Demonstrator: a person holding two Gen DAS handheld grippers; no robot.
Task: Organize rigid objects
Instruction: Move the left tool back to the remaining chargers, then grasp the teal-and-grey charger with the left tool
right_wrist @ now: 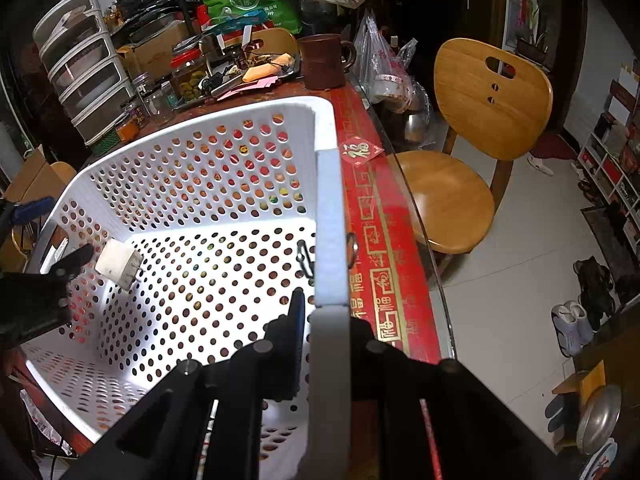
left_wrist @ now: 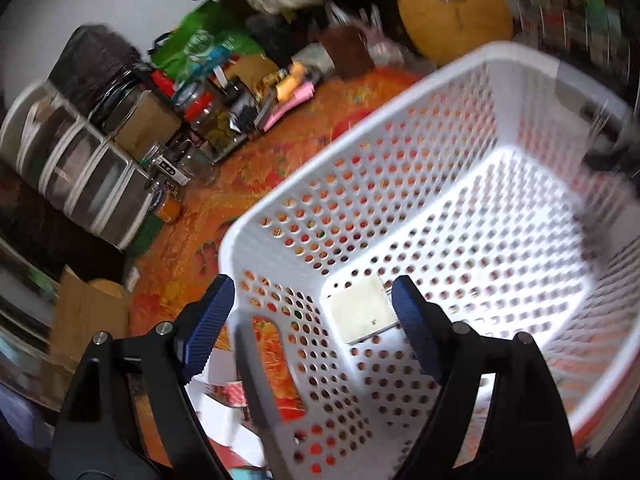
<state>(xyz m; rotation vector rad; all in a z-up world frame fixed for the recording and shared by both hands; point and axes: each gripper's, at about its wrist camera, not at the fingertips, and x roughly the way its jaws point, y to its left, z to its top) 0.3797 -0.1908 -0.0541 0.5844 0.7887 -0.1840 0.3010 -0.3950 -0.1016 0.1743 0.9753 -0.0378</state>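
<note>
The basket (right_wrist: 192,184) stands on the table (right_wrist: 372,216), its right wall along the table's edge. In the basket, a block (right_wrist: 119,265) sits by the left wall and a clip (right_wrist: 305,258) lies by the right wall. Behind the basket stand jars (right_wrist: 188,74), a mug (right_wrist: 323,60) and a drawer unit (right_wrist: 84,60). A chair (right_wrist: 472,128) stands right of the table.

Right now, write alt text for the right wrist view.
The right claw is shut on the rim of a white perforated basket on a red-patterned table. A small white block is inside, and a wooden chair stands beside.
</note>
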